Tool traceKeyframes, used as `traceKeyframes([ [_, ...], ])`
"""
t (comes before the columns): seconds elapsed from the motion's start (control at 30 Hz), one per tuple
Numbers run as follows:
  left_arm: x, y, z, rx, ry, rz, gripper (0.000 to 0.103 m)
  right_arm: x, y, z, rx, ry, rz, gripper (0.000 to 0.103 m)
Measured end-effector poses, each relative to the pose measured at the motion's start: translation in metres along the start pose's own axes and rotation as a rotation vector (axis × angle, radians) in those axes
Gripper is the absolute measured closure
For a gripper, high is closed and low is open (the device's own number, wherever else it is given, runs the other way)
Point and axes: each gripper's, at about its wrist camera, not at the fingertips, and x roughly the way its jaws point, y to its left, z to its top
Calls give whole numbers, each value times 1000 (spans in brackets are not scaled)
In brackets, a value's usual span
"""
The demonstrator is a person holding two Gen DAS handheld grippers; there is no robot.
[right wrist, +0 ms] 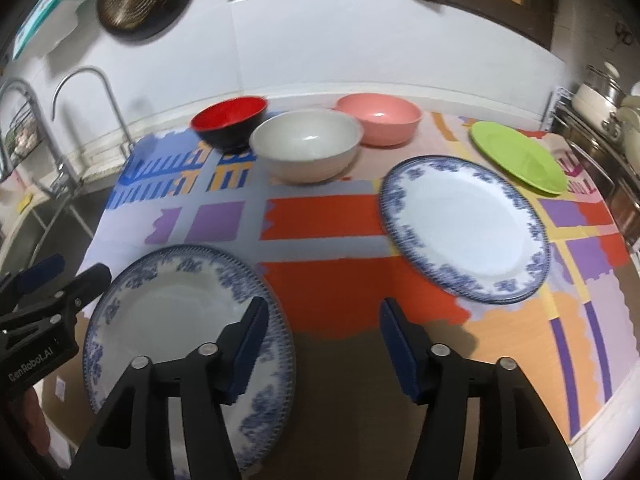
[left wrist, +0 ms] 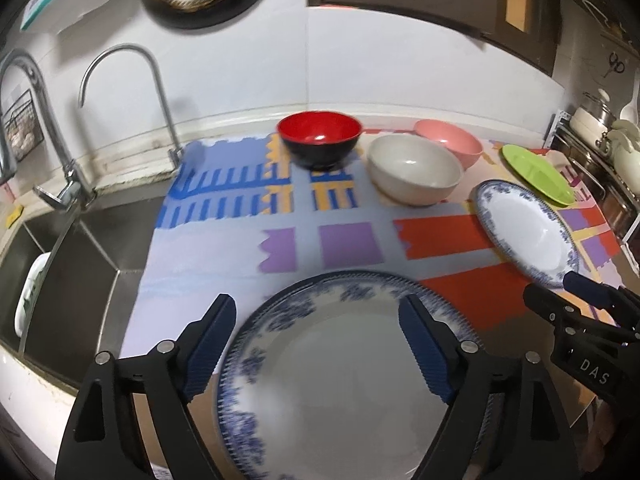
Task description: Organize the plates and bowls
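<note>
Blue-patterned near plate lies at the counter's front edge under my wide-open left gripper; right gripper also open, empty, second plate beyond it.

White letters "DAS" showing on black body of right gripper, seen at right edge of left wrist view. White lettering, probably "GenRobot.AI" with blurred first letter, showing on black body of left gripper, at left edge of right wrist view. Nothing else reading clearly.
</note>
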Motion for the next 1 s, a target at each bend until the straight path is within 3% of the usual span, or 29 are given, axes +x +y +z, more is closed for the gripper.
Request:
traceKeyframes([
  [0.57, 3, -94, 33, 6, -77, 10, 7, -6, -99, 35, 0, -70, -8, 38],
  [1.0, 18, -149, 58, 24, -106, 9, 6, 2, -158, 53, 31, -99, -15, 38],
])
